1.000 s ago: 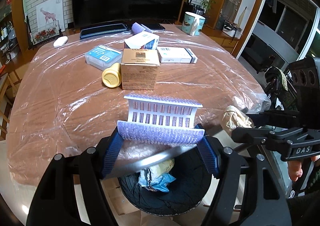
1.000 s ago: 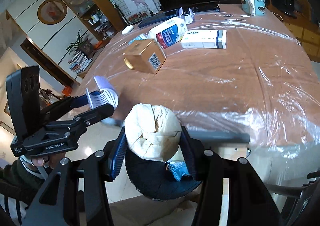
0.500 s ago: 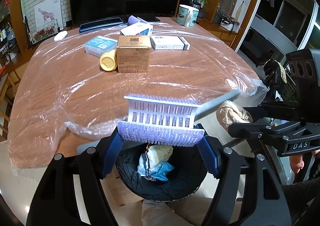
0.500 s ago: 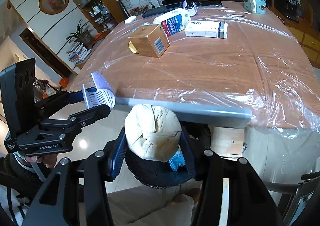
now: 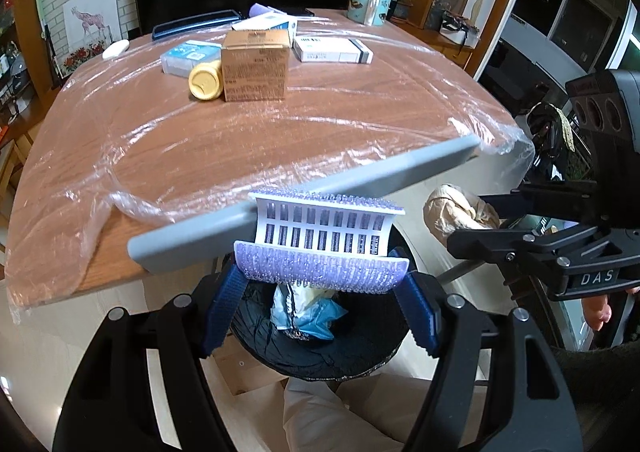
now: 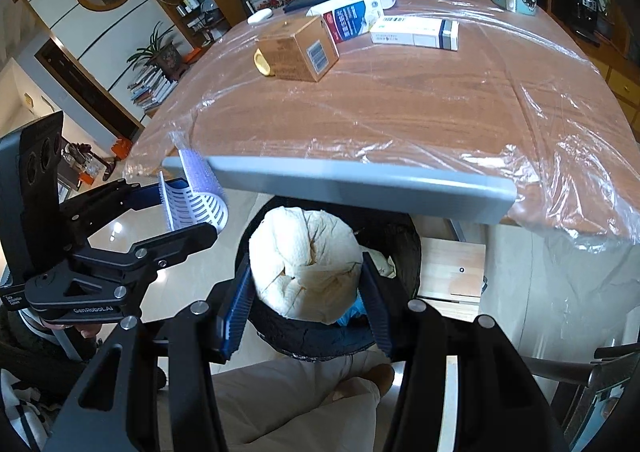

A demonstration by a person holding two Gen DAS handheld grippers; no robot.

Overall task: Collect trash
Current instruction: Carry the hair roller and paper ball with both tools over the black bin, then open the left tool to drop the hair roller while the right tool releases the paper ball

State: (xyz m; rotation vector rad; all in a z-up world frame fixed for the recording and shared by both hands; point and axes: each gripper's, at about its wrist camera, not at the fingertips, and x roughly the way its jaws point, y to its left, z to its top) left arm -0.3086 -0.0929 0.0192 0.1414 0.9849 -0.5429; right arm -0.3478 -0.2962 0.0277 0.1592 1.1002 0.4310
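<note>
My left gripper (image 5: pixel 322 292) is shut on a white and purple plastic hair roller piece (image 5: pixel 322 248), held over the black-lined trash bin (image 5: pixel 316 352) below the table edge. The bin holds blue and white crumpled trash (image 5: pixel 306 312). My right gripper (image 6: pixel 306 292) is shut on a crumpled ball of white paper towel (image 6: pixel 306 264), also above the bin (image 6: pixel 320 344). Each gripper shows in the other's view: the right one with the paper ball (image 5: pixel 460 212), the left one with the roller piece (image 6: pixel 196 196).
The wooden table (image 5: pixel 240 140) under clear plastic film carries a brown carton (image 5: pixel 256 66), a yellow cup (image 5: pixel 206 82), a white box (image 5: pixel 332 50), a blue packet (image 5: pixel 188 58) and a mug (image 5: pixel 370 4). A grey bar (image 5: pixel 304 200) runs along the near edge.
Both grippers have pulled back and down from the table edge with their loads still gripped. The bin now shows more fully beneath them, and the grey bar sits higher in view.
</note>
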